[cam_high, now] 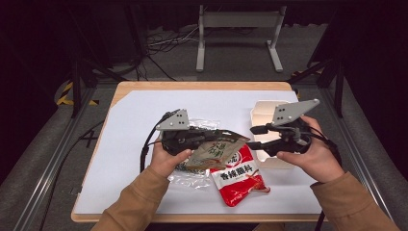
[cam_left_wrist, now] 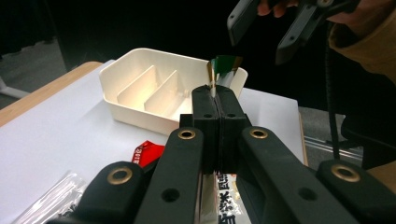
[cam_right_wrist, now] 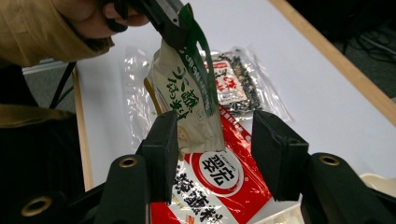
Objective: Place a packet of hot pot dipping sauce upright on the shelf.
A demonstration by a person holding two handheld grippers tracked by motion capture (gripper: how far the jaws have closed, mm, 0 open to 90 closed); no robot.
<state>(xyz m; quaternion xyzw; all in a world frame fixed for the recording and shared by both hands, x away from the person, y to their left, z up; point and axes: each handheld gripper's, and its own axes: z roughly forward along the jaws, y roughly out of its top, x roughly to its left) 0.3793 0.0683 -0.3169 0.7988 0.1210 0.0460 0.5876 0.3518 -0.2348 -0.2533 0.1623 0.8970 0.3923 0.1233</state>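
Left hand-held gripper (cam_left_wrist: 215, 100): jaws pressed together on the top edge of the beige-and-green seasoning packet (cam_high: 214, 151), held just above the desk (cam_high: 134, 125).
Right hand-held gripper (cam_right_wrist: 212, 154): jaws wide, nothing between them, near the packet.
Below: red seasoning packet (cam_high: 238, 178) lying flat.
Nearby: white divided tray (cam_left_wrist: 149, 88).
Handling: likely light, limp, slick film; pinch a sealed edge.

high: overhead, forward-down | gripper views: close, along tongs | shared: red packet (cam_high: 238, 180)
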